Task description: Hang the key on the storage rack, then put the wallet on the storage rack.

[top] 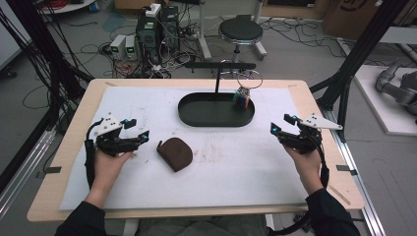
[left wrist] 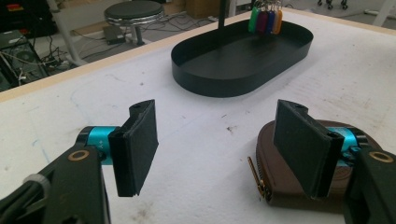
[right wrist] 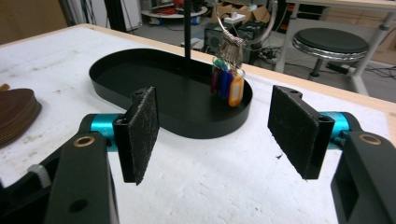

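One brown pouch (top: 175, 154), perhaps four key tags (left wrist: 265, 20).

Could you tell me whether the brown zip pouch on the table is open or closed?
Closed, it seems: the brown pouch lies flat, its zip drawn together along the visible edge.

pouch (top: 175, 153) before tray (top: 196, 118)

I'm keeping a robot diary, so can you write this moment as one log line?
left claw: open, empty, beside brown pouch | right claw: open, empty | key tags: hanging over black tray | pouch: zipped, on table
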Action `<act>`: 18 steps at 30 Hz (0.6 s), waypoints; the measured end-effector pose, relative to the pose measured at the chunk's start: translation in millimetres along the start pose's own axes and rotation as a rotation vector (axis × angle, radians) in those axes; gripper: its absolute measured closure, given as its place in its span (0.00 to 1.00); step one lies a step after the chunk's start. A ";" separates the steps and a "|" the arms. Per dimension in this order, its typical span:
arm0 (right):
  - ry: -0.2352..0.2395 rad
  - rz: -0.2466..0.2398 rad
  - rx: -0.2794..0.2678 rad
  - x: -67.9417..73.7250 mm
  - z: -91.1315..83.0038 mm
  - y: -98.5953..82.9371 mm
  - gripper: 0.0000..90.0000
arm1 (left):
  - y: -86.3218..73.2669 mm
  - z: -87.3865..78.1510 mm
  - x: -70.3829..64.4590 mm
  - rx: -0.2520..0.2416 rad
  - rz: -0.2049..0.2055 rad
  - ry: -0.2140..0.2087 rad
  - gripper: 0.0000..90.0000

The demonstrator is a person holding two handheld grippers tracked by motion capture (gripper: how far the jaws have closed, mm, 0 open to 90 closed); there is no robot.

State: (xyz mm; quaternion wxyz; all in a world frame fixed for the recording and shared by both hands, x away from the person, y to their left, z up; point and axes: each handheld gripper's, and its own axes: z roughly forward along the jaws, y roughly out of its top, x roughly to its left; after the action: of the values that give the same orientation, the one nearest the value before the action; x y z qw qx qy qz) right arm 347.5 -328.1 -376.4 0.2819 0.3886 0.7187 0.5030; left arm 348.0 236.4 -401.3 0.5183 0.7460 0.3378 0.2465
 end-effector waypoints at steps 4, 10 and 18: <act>-0.017 0.012 0.012 -1.6 -3.6 -6.6 0.38 | 0.2 5.4 -1.5 0.006 0.002 -0.011 0.34; -0.027 0.007 -0.001 -1.0 -7.9 -7.2 0.38 | 1.5 6.6 -1.3 0.001 0.000 -0.015 0.34; -0.058 -0.020 0.000 0.4 -5.2 -7.7 0.38 | 0.1 9.2 -1.4 0.027 -0.018 -0.019 0.38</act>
State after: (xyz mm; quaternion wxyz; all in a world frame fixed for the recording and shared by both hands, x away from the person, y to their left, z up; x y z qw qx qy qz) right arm 341.0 -331.9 -381.9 0.3078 0.3957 0.7140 0.4888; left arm 353.8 229.8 -404.3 0.5137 0.7521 0.3428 0.2301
